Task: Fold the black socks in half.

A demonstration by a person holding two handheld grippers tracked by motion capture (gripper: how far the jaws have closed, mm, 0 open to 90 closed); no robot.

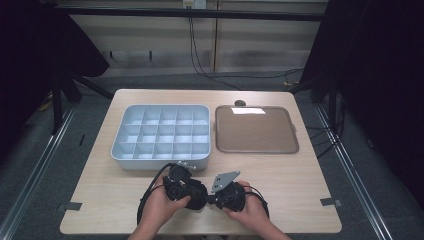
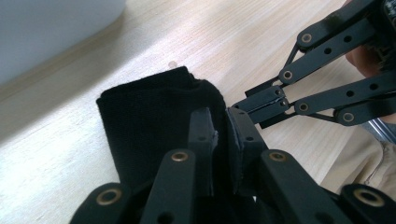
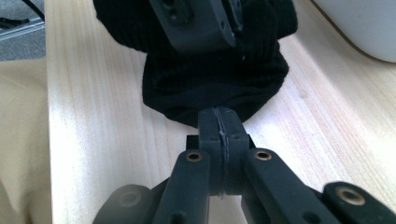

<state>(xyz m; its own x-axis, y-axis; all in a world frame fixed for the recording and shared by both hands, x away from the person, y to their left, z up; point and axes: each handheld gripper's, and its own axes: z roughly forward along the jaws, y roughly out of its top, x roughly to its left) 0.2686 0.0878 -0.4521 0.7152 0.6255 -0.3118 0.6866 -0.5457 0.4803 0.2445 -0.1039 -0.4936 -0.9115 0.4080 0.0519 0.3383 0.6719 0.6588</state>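
Just in front of the compartment box point(image 1: 160, 131), both grippers are pinching the black sock point(image 2: 154, 121): left gripper point(image 2: 219, 126) fingers slightly parted, right gripper point(image 3: 219, 122) fingers fully closed.

no readable text, labels, brands, numbers or signs on anything

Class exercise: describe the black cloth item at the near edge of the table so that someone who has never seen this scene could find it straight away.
Start at the wooden table and the white compartment tray on its left half. Just in front of that tray, near the person's edge, lies the black cloth, pinched between the left gripper and right gripper. It is the one soft, dark thing there; the tray and the brown lid are rigid.
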